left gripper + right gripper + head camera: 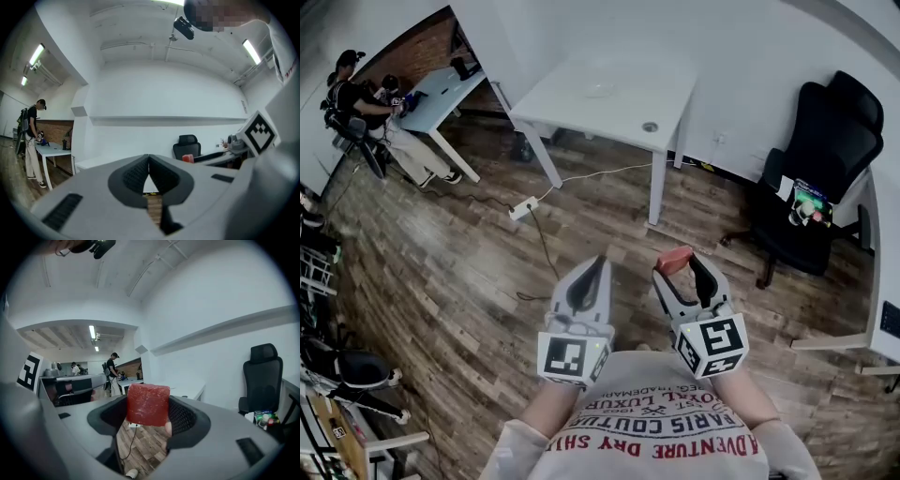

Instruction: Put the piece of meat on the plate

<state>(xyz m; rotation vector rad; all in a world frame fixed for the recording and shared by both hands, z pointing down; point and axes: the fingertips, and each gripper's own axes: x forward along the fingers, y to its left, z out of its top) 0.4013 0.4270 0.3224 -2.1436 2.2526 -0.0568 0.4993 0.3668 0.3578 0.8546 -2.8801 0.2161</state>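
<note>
The piece of meat (148,404), a red block, is upright between the pads of my right gripper (148,412), which is shut on it. In the head view the meat (674,259) shows at the tips of the right gripper (684,267), held level in front of the person's chest over the wooden floor. My left gripper (596,272) is beside it on the left, with its jaws shut and nothing between them (149,165). On the white table (572,103) ahead lies a faint pale round shape (600,90); I cannot tell if it is the plate.
A power strip (523,208) and its cable lie on the floor in front of the table. A black office chair (825,159) stands at the right by a desk edge (883,281). Far left, a person (356,94) works at another table.
</note>
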